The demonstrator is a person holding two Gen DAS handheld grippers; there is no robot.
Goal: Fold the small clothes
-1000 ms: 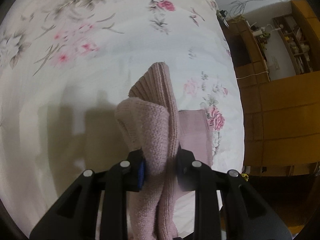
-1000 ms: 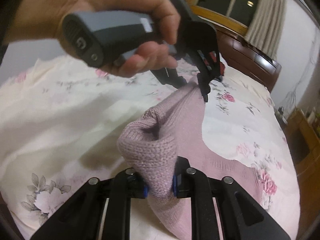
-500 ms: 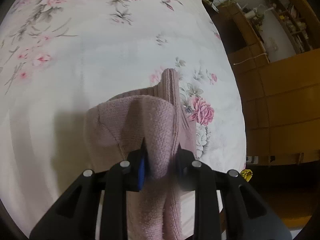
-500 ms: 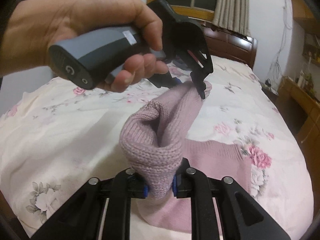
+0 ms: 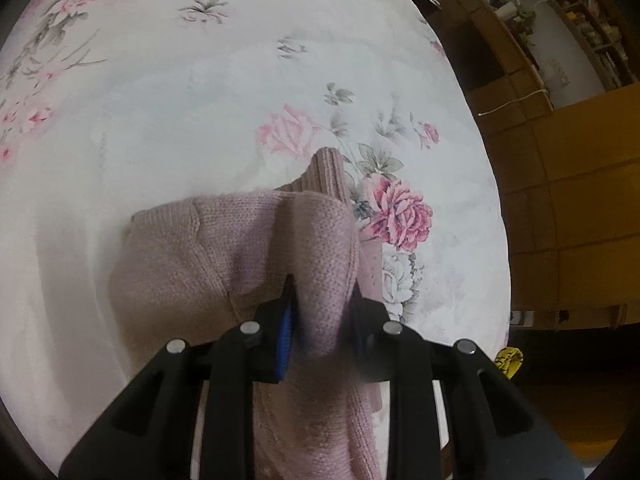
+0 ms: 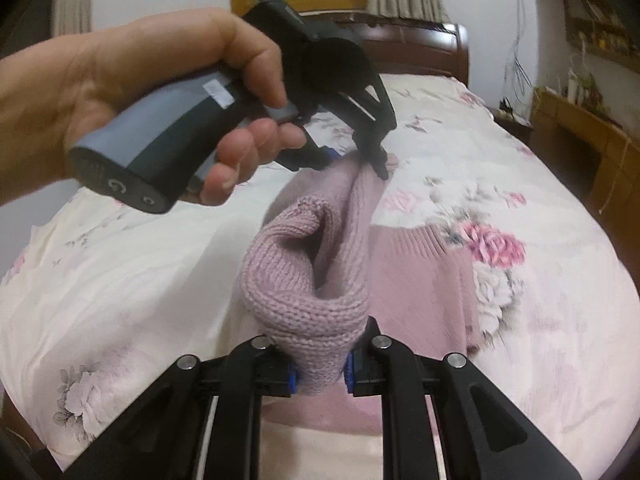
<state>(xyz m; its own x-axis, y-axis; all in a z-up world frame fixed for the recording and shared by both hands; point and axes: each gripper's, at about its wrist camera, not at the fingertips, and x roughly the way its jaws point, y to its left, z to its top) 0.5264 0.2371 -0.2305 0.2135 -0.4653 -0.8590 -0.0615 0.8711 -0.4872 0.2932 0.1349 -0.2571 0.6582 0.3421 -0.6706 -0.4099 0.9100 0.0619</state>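
**A:** how does the dusty-pink knitted sweater [image 6: 308,264] handle? Looks floppy, draped over the white floral-print bed [image 6: 120,280].

**B:** yeah, soft and light, I'd guess it sags wherever it's unsupported. Take it at the edges. Left gripper [image 5: 320,320] is clamped on a bunched fold, right gripper [image 6: 318,364] pinches another fold nearer the bed's foot. The knit hangs between them, lifted, its lower part lying on the bed.
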